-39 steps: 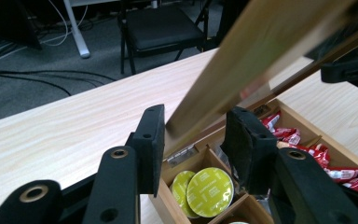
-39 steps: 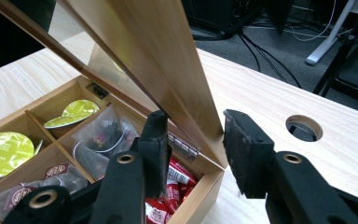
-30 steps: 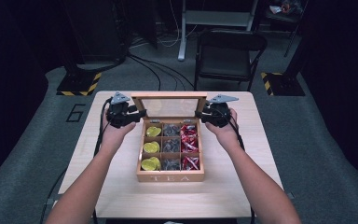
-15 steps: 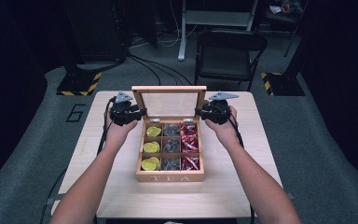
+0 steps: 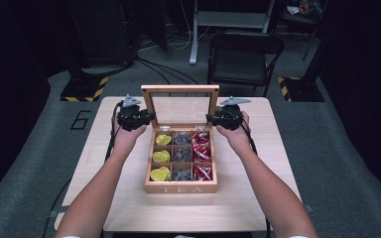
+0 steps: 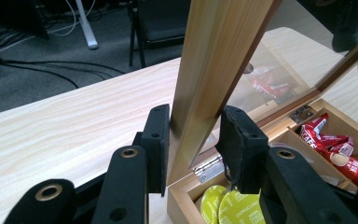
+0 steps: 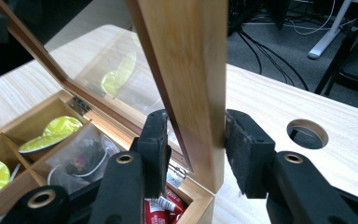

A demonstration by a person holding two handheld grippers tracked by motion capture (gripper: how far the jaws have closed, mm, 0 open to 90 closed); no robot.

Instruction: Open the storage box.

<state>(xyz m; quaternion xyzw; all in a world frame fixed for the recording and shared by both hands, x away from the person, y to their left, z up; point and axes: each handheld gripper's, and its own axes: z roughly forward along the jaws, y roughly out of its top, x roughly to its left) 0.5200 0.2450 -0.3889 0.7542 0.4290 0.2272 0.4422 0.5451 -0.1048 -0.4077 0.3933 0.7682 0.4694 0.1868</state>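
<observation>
Both forearms come up from the near edge of the table (image 5: 129, 208) and run forward along either side of the wooden tea box (image 5: 181, 187), which sits at the middle of the tabletop with its glass-paned lid (image 5: 180, 89) raised upright on its rear hinges. The arms are stretched and slightly splayed at the elbows, converging toward the back of the box, each wrist straight and each hand wrapped around the body of its tool from outside. The left gripper (image 5: 149, 118) sits at the lid's left edge with its jaws pointing inward across the table; its jaws have just been closing, and in the left gripper view the left gripper (image 6: 193, 135) has the lid's wooden side rail (image 6: 214, 70) between its black pads, low on the rail just above the hinge (image 6: 208, 168), with one pad flat against the wood and the other at the opposite face, so it is clenched on the lid frame. The right gripper (image 5: 212, 118) mirrors it at the lid's right edge, pointing inward; in the right gripper view the right gripper (image 7: 196, 142) straddles the other side rail (image 7: 191, 70) near its lower end, the outer pad touching the wood and the inner pad close against the glass side, gripping the lid. Inside the box, yellow capsules (image 5: 160, 157) fill the left column, clear dark sachets (image 5: 182, 154) the middle, and red packets (image 5: 201, 154) the right.
</observation>
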